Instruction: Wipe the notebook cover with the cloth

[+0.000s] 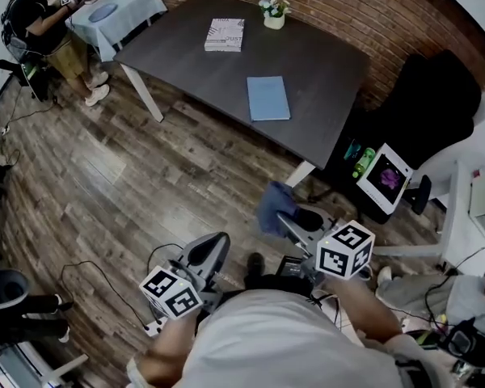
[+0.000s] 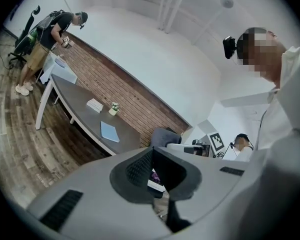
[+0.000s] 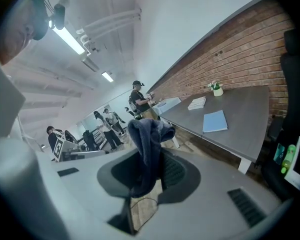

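Cloth (image 3: 146,134) pinched in right tool (image 3: 151,173), held forward

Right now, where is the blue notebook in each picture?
Head view: the blue notebook lies upper middle, flat on the dark table.
Left gripper view: blue notebook left of centre, small, on the table's near end.
Right gripper view: blue notebook right of centre, on the table.
Shared landmark: the potted plant farther along that table.
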Demonstrator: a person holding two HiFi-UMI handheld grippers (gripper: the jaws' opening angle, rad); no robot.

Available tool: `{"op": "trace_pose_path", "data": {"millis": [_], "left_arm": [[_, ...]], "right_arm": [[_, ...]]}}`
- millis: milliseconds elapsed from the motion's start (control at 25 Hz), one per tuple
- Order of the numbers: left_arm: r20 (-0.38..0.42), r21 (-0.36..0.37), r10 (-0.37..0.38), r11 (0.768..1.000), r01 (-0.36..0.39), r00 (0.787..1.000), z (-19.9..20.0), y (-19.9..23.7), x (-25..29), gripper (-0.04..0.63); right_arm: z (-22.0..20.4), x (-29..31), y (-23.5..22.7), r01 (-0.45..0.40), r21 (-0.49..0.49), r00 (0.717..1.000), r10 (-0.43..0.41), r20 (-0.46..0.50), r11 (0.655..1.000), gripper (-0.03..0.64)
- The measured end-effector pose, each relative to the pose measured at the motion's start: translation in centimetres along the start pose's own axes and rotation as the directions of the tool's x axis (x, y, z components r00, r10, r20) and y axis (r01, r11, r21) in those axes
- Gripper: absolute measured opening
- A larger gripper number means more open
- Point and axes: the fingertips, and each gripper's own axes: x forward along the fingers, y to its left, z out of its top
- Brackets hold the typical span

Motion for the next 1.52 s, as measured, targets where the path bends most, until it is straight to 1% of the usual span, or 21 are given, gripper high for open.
{"op": "trace_pose_path", "data": {"millis": [120, 240, 280, 440, 600, 800, 960, 1120, 1240, 1400, 1520], "left_arm": [[-0.004, 0.006, 0.008, 1.0, -0.008, 1.0, 0.2, 0.0, 2.1, 0.009], [-0.007, 0.012, 0.011, 1.0, -0.011, 1.0, 0.4, 0.0, 3.8, 0.009], [-0.009, 0.015, 0.012, 1.0, -0.011, 1.0, 0.4, 0.1, 4.2, 0.009], [-0.027, 0.02, 0.014, 1.0, -0.014, 1.0, 0.5, 1.1, 4.9, 0.009], [-0.033, 0.021, 0.004, 1.0, -0.003, 0.999, 1.5, 2.7, 5.8, 0.009], [-0.066, 0.019, -0.031, 0.999, 0.032, 0.997, 3.6, 6.1, 7.7, 0.009], [-0.099, 0.033, -0.065, 0.997, 0.069, 0.993, 6.4, 9.3, 9.5, 0.009], [-0.145, 0.039, -0.107, 0.993, 0.114, 0.984, 8.9, 12.4, 11.3, 0.009], [-0.182, 0.043, -0.139, 0.988, 0.149, 0.973, 10.0, 14.3, 12.4, 0.009], [-0.217, 0.039, -0.174, 0.982, 0.186, 0.961, 10.7, 16.9, 13.4, 0.009], [-0.236, 0.035, -0.198, 0.977, 0.211, 0.952, 11.1, 18.3, 14.4, 0.009]], "right_arm": [[0.7, -0.2, -2.3, 0.012, -0.014, 1.0, -0.012, -0.014, 1.0, 0.089], [1.0, -0.3, -4.0, 0.036, -0.075, 0.999, -0.039, -0.036, 0.997, 0.089], [1.0, -0.3, -4.6, 0.039, -0.081, 0.998, -0.042, -0.04, 0.996, 0.089], [1.0, 0.2, -5.7, 0.05, -0.064, 0.997, -0.053, -0.047, 0.997, 0.089], [1.2, 1.5, -6.6, 0.065, -0.055, 0.996, -0.068, -0.058, 0.996, 0.089], [2.3, 4.8, -7.8, 0.11, -0.06, 0.991, -0.114, -0.074, 0.992, 0.089], [3.9, 8.1, -8.9, 0.15, -0.054, 0.985, -0.154, -0.081, 0.987, 0.088], [6.1, 10.9, -10.0, 0.197, -0.048, 0.977, -0.2, -0.074, 0.979, 0.089], [7.4, 12.7, -10.9, 0.235, -0.05, 0.968, -0.238, -0.079, 0.971, 0.089], [8.5, 14.4, -12.2, 0.285, -0.081, 0.951, -0.293, -0.101, 0.955, 0.089], [9.2, 15.2, -13.6, 0.32, -0.138, 0.932, -0.338, -0.134, 0.937, 0.089]]}}
